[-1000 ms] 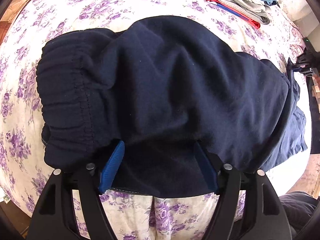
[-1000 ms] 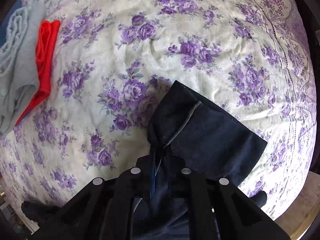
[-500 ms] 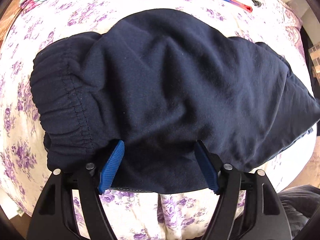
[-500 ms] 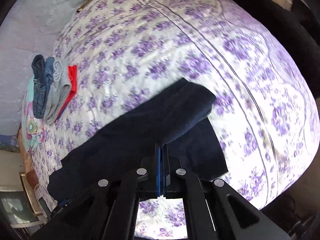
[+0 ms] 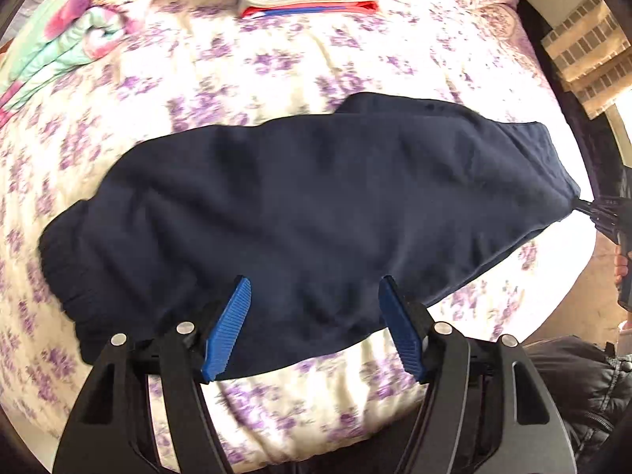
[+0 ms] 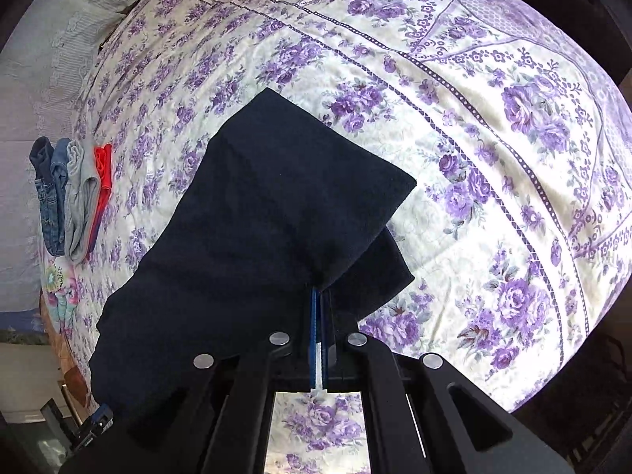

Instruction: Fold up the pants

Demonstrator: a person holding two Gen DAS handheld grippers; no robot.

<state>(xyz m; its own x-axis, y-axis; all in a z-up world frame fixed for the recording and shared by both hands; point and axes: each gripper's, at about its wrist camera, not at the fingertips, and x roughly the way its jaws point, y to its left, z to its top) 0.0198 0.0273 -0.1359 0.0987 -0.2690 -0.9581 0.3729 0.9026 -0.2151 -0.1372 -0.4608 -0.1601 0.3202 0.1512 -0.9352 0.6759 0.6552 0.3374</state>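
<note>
Left gripper (image 5: 314,318) jaws wide apart, navy pants (image 5: 308,213) fabric lying between its blue pads (image 5: 229,328), not pinched. Right gripper (image 6: 319,296) clamped tight on a pants corner, cloth lifted ahead of it over the floral bedspread (image 6: 493,126). Folded clothes stack (image 6: 71,197) far left of the right gripper.

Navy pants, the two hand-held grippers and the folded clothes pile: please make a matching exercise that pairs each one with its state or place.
Column one:
1. navy pants
2. left hand-held gripper
3. right hand-held gripper
4. folded clothes pile

Column two:
A. shut on a corner of dark cloth
B. open, blue pads apart
C. at the far side of the floral bedspread
D. stretched out over the bed

Pairs: 1-D, 2-B, 3-A, 4-C
</note>
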